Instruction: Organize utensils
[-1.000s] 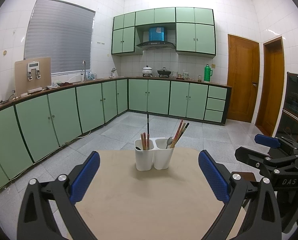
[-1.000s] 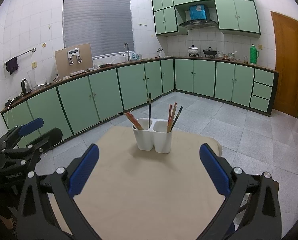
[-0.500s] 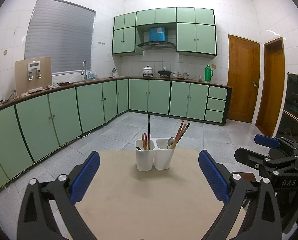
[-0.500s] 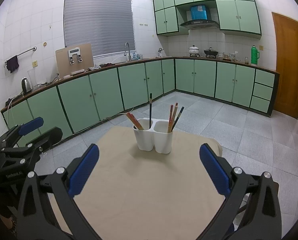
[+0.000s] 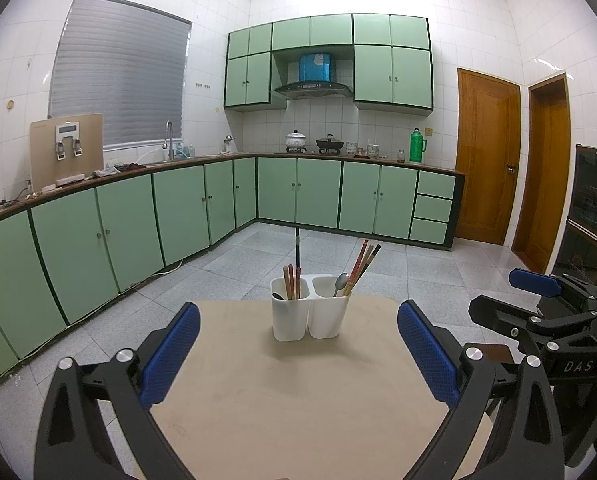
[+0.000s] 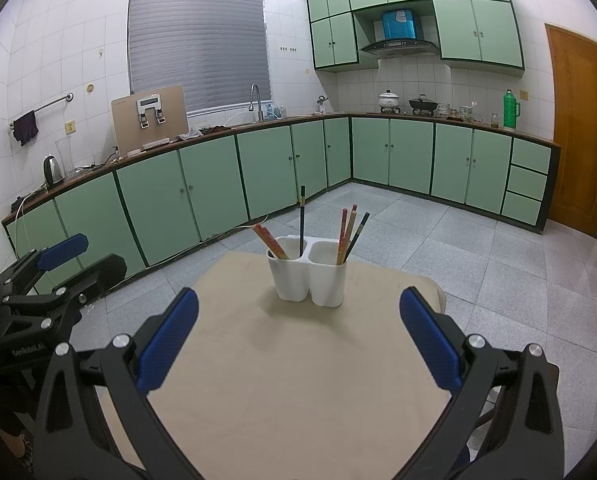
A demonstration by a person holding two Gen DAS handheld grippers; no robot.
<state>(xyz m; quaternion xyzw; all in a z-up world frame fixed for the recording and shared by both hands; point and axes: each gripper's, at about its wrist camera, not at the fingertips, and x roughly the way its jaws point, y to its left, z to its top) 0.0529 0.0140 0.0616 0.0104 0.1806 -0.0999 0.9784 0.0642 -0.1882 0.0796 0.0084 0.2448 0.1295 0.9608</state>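
— Where does the holder sit?

— The white two-cup holder (image 5: 309,307) stands upright near the far edge of the beige surface (image 5: 298,400), about midway along it.

— What's in it?

— The left cup has reddish chopsticks (image 5: 291,281), one tall black chopstick (image 5: 298,250) and a spoon bowl at the rim. The right cup holds a metal spoon (image 5: 340,282) and more chopsticks (image 5: 361,258) leaning right.

— And the claws?

— The left claw (image 5: 298,354) is spread wide and empty over the near edge. The right claw (image 6: 298,340) is also spread, holding nothing.
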